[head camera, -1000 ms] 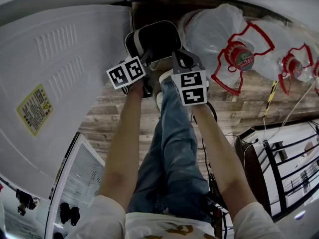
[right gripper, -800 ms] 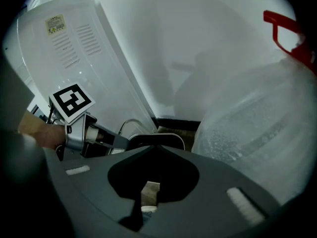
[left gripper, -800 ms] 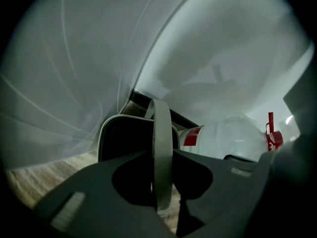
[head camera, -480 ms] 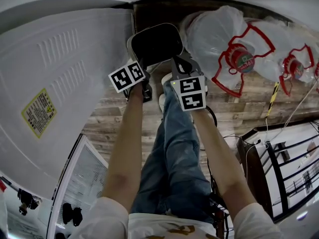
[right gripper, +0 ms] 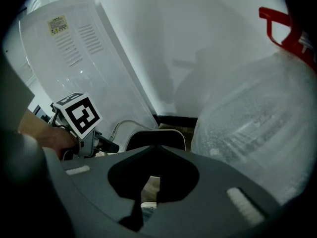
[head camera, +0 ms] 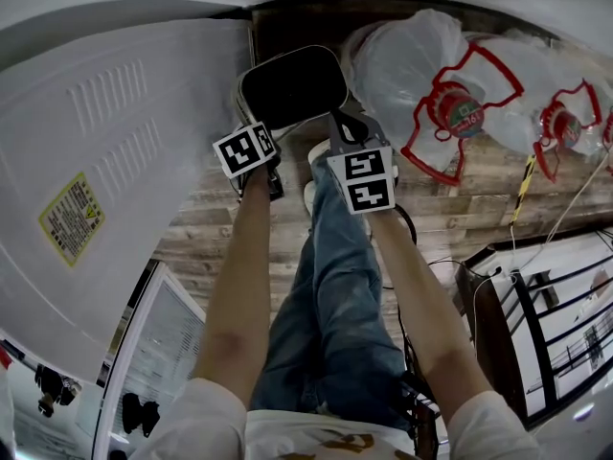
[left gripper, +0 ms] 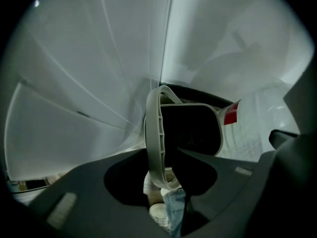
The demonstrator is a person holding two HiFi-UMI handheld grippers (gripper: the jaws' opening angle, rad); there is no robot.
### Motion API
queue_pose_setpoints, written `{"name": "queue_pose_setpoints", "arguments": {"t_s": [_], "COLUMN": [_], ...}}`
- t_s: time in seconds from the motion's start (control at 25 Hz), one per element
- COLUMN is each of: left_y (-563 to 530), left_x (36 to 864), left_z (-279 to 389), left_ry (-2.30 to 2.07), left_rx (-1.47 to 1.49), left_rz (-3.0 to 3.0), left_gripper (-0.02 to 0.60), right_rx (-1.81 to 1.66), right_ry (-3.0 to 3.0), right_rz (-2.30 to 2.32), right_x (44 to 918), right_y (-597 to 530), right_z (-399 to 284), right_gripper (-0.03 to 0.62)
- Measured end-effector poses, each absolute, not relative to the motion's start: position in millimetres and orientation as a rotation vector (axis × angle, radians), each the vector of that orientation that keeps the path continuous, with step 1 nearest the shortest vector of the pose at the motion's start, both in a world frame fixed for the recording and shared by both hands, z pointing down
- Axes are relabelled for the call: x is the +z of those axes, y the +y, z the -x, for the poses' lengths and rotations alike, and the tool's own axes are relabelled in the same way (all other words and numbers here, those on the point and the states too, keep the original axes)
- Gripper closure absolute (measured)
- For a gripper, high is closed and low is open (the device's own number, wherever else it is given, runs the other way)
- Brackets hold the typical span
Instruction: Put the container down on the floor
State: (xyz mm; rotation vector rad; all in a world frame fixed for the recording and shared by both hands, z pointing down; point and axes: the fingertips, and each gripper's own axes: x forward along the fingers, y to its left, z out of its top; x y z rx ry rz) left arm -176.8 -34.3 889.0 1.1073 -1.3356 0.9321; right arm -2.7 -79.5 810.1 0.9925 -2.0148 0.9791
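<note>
The container (head camera: pixel 292 86), dark inside with a pale beige rim, hangs tilted above the wooden floor (head camera: pixel 206 223), held by both grippers. My left gripper (head camera: pixel 255 119) grips the rim's left side; in the left gripper view the rim (left gripper: pixel 154 133) runs upright between the shut jaws of the left gripper (left gripper: pixel 162 158). My right gripper (head camera: pixel 338 123) holds the rim's near right edge. In the right gripper view the container (right gripper: pixel 156 137) sits just beyond the right gripper (right gripper: pixel 149 181), whose jaws are closed on the edge.
A big white appliance panel (head camera: pixel 115 151) stands close on the left. Large water bottles with red handles (head camera: pixel 436 80) lie to the right. A black rack (head camera: pixel 541 324) and cables are at the lower right. My jeans (head camera: pixel 335 286) and a white shoe (head camera: pixel 308 195) are below the container.
Both grippers and the container have shifted a little, and the container's dark opening now faces the head camera more fully. Both grips are unchanged.
</note>
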Motion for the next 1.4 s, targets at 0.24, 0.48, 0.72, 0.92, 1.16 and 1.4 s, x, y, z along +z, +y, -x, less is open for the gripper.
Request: {"name": "queue_pose_setpoints", "arguments": {"t_s": [0.24, 0.48, 0.72, 0.92, 1.16, 1.4], "left_y": [-30, -26, -22, -28, -48, -82], "left_x": [885, 882, 868, 851, 810, 754], "left_z": [183, 186, 185, 174, 155, 147], "left_ry": [-1.358, -1.361, -1.335, -1.318, -1.369, -1.451], "left_rx": [0.948, 0.93, 0.941, 0.92, 0.881, 0.791], "left_rz": [-1.074, -1.053, -1.058, -1.11, -1.24, -1.358], "left_gripper": [0.439, 0.408, 0.408, 0.41, 0.439, 0.531], "right_rx": [0.984, 0.977, 0.956, 0.947, 0.929, 0.885], "right_ry": [-2.012, -2.015, -2.033, -2.041, -2.067, -2.126], "right_rz": [-0.996, -0.995, -0.974, -0.989, -0.991, -0.963], "right_x": [806, 801, 782, 765, 738, 696], "right_y": [-81, -85, -87, -92, -100, -111], "right_z": [0, 2, 8, 7, 13, 23], "right_gripper": [0.569, 0.569, 0.569, 0.569, 0.569, 0.569]}}
